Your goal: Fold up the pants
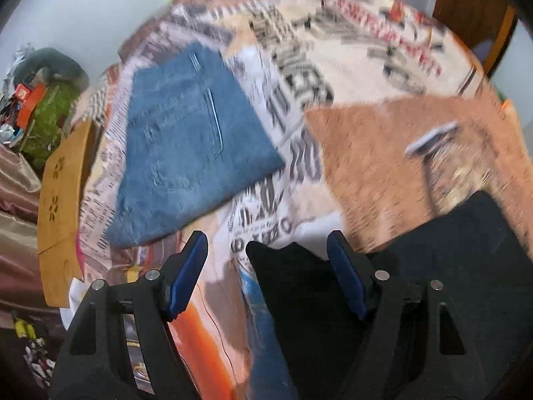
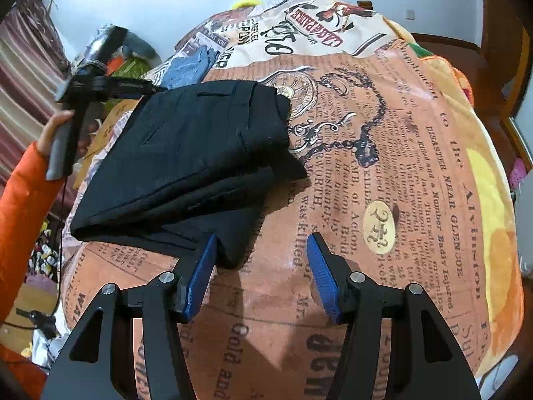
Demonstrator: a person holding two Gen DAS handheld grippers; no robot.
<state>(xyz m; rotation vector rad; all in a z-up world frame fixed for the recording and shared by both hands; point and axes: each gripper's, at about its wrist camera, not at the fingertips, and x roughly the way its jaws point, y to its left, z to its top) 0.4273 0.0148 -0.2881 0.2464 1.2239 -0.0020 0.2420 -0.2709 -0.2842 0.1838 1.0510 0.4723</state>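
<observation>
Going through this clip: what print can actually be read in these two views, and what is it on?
All on the printed blanket, right wrist view:
"DISASTER NEAR GLENCOE"
"CARAPAIRE", upside down, spelling unsure
"Gold and"
"Was killed"
Smaller columns: too small.
Left wrist view: blurred, unreadable.
Black pants: no text.

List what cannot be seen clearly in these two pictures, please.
- Left wrist view: motion blur smears the blanket print and the right gripper; its state is unreadable there.
- Left wrist view: the black pants are cut off by the lower right edge and the left gripper.
- Right wrist view: the black pants hide most of the blue jeans.
</observation>
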